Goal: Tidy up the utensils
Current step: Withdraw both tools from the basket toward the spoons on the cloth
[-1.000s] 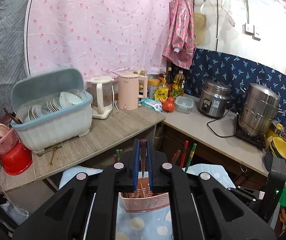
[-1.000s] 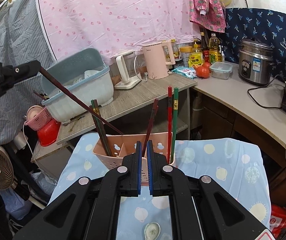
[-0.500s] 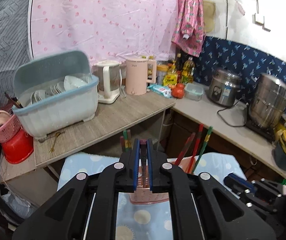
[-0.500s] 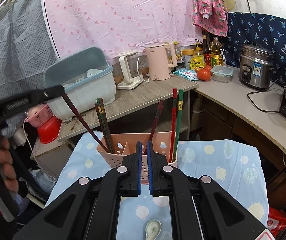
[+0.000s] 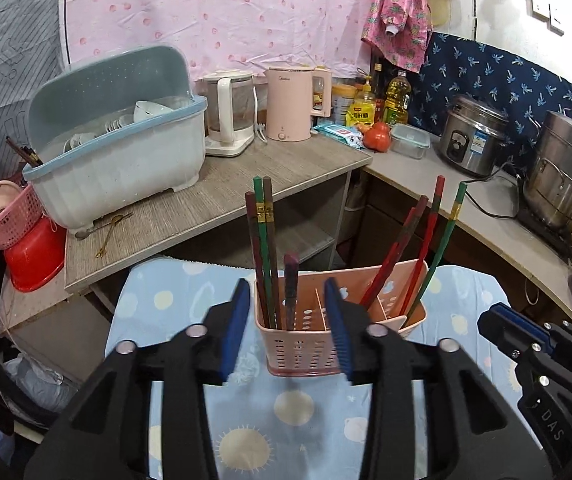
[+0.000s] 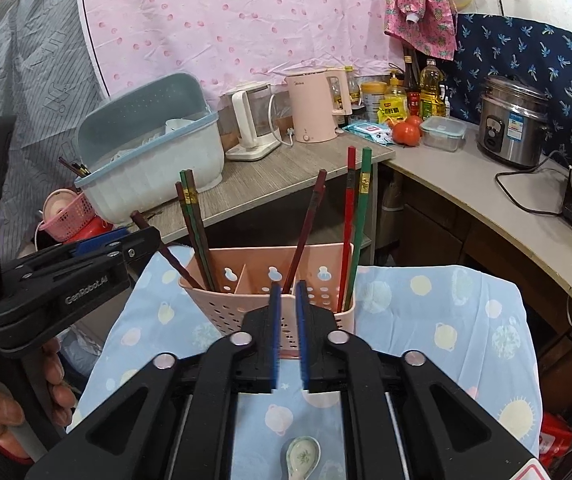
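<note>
A pink perforated utensil holder [image 5: 306, 340] [image 6: 245, 276] stands on a table with a blue patterned cloth [image 5: 294, 420]. Several red, green and dark chopsticks stand in it. My left gripper [image 5: 288, 300] is open just in front of the holder's left compartment, and a dark chopstick [image 5: 290, 284] [image 6: 157, 244] stands there between the open fingers, free of them. In the right wrist view the left gripper [image 6: 125, 248] is at the holder's left. My right gripper [image 6: 287, 292] is shut and empty in front of the holder. A white ceramic spoon [image 6: 302, 454] lies on the cloth below it.
A grey counter [image 5: 225, 196] behind holds a blue dish rack [image 5: 121, 152], two kettles [image 5: 286, 104], bottles, a tomato, a rice cooker [image 5: 474, 136] and a steel pot [image 5: 562, 172]. A pink basket and red bowl [image 5: 25, 240] are at the left.
My left gripper came down to the holder with the dark chopstick and opened. The chopstick now stands in the left compartment. My right gripper stayed shut and hardly moved.
</note>
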